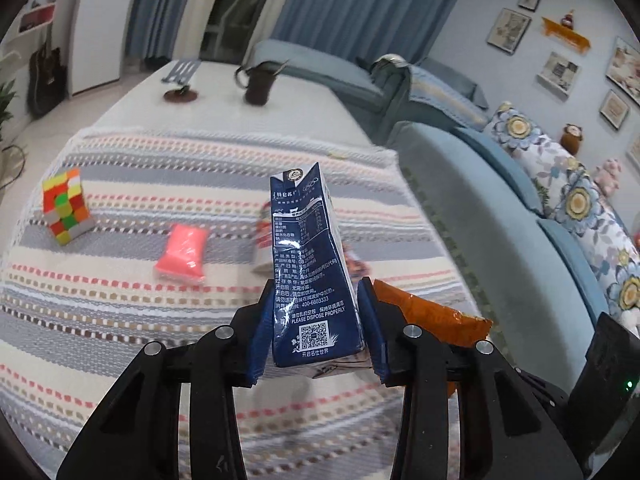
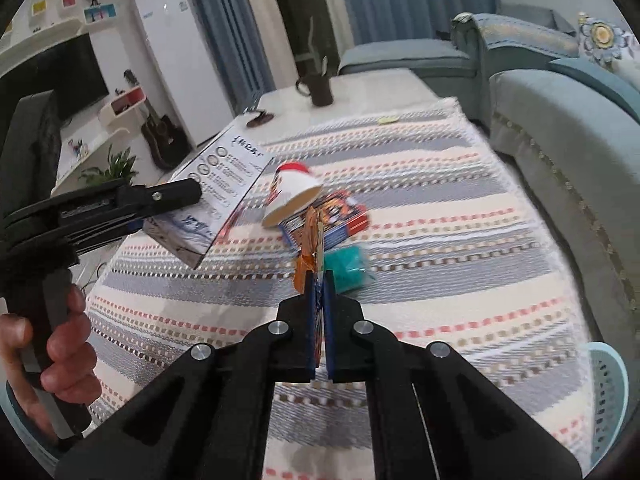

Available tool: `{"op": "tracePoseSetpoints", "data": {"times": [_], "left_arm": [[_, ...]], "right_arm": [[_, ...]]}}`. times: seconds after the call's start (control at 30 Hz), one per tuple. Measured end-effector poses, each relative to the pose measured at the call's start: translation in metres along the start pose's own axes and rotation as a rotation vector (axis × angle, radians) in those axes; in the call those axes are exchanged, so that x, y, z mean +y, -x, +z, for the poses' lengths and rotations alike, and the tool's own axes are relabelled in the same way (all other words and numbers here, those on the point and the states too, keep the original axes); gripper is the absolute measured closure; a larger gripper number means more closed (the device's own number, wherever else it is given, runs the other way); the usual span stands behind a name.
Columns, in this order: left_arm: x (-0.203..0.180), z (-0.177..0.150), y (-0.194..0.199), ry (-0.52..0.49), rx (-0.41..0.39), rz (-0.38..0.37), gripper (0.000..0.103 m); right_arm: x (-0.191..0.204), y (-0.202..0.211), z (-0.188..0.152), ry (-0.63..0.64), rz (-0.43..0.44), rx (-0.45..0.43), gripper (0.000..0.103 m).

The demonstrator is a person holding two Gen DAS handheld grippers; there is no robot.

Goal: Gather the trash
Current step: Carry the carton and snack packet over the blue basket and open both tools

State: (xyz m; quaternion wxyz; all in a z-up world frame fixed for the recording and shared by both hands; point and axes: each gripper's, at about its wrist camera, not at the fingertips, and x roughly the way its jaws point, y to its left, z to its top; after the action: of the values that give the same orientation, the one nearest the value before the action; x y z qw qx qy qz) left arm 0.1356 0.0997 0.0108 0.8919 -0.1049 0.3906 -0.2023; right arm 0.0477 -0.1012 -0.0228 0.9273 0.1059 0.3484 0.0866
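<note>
The left gripper (image 1: 316, 320) squeezes the dented dark blue paper milk carton (image 1: 312, 276) low down, light and squashy, while at three o'clock the right gripper (image 2: 319, 280) pinches the thin, crinkly orange wrapper (image 2: 310, 240).

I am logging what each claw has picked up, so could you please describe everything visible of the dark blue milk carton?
The dark blue milk carton is a tall printed paperboard box, dented and creased, with white text, a nutrition table and a QR code near its base. It stands roughly upright, clamped near its bottom between the blue pads of the left claw, lifted clear of the striped cloth. In the right wrist view a white side panel shows.
</note>
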Motion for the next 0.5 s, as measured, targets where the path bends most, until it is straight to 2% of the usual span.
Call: {"op": "tracePoseSetpoints", "data": {"times": [0.23, 0.5], "left_arm": [[-0.06, 0.0, 0.022, -0.087, -0.041, -0.079, 0.065], [-0.133, -0.01, 0.032, -0.198, -0.048, -0.145, 0.065]], "right_arm": [[-0.034, 0.056, 0.006, -0.049, -0.045, -0.086, 0.101], [-0.087, 0.121, -0.001, -0.119, -0.128, -0.179, 0.101]]}}
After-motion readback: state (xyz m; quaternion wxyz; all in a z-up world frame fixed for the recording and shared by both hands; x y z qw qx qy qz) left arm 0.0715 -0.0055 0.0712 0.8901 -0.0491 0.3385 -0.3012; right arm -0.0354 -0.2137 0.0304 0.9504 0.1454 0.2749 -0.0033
